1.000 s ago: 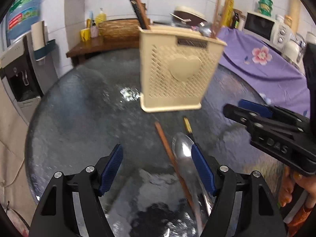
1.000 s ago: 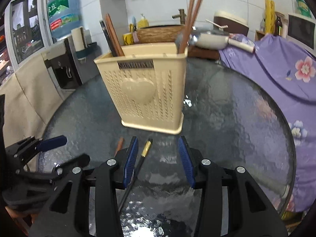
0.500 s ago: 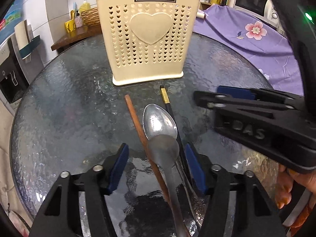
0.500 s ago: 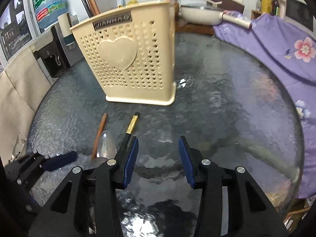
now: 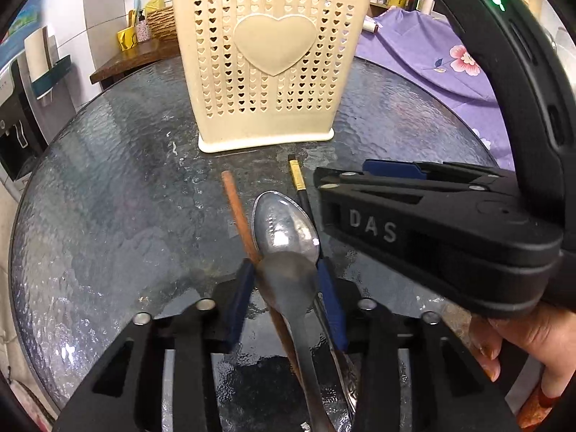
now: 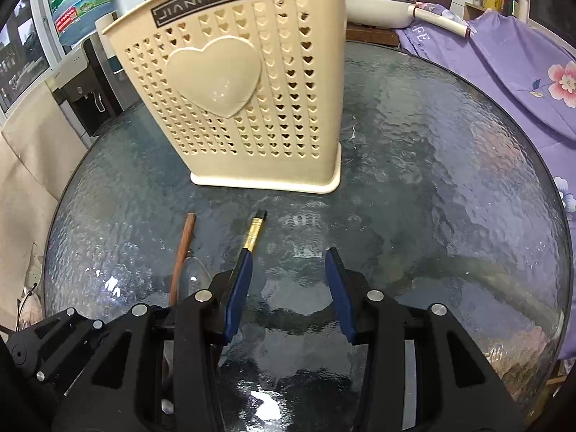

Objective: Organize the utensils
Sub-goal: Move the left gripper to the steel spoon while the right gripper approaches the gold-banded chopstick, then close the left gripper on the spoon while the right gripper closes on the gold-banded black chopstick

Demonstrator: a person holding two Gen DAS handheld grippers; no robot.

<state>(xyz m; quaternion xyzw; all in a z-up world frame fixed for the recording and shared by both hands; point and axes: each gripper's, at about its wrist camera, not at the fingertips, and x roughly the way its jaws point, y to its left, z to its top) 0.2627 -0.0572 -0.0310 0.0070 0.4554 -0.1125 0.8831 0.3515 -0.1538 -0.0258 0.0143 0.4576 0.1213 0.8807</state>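
A cream plastic utensil holder with heart holes stands on the round glass table; it also shows in the right wrist view. In front of it lie a steel spoon, a darker spoon over it, a brown chopstick and a black chopstick with a gold band. My left gripper has closed in around the darker spoon's bowl. My right gripper is open and empty just right of the black chopstick, low over the glass; its body shows in the left wrist view.
A purple flowered cloth covers furniture at the right. A water dispenser stands at the left, a wooden shelf with bottles behind the table. Utensils stick up from the holder's top. A white pan sits behind.
Both grippers dropped toward the table and closer to the holder. My left gripper's fingers narrowed from wide open to close around the darker spoon's bowl.
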